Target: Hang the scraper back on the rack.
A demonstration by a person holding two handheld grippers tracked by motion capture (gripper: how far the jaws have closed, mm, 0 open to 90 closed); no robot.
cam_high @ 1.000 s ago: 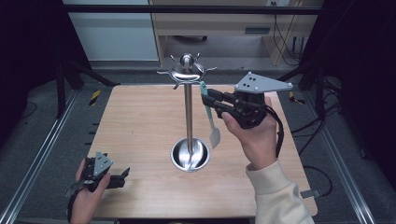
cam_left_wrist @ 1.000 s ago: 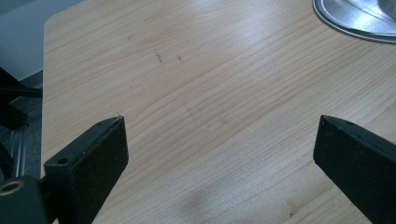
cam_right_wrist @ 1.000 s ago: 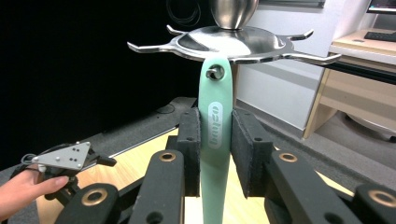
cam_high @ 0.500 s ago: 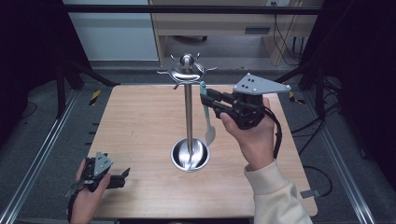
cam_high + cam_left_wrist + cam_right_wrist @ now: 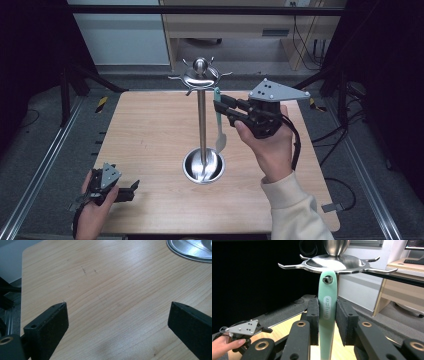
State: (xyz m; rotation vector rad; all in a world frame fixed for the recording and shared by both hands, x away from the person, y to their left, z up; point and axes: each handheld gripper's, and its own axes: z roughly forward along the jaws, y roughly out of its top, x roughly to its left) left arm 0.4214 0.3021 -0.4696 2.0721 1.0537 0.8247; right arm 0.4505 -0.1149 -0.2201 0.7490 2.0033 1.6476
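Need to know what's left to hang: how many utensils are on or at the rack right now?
1: the mint-green utensil, gripped by the right gripper, its handle hole at a hook of the rack. The far-side hooks are partly hidden.

One steel hanging stand (image 5: 202,120) and one pale green utensil (image 5: 219,120). Two tools: left tool (image 5: 131,191), right tool (image 5: 220,106). One desk (image 5: 145,130).
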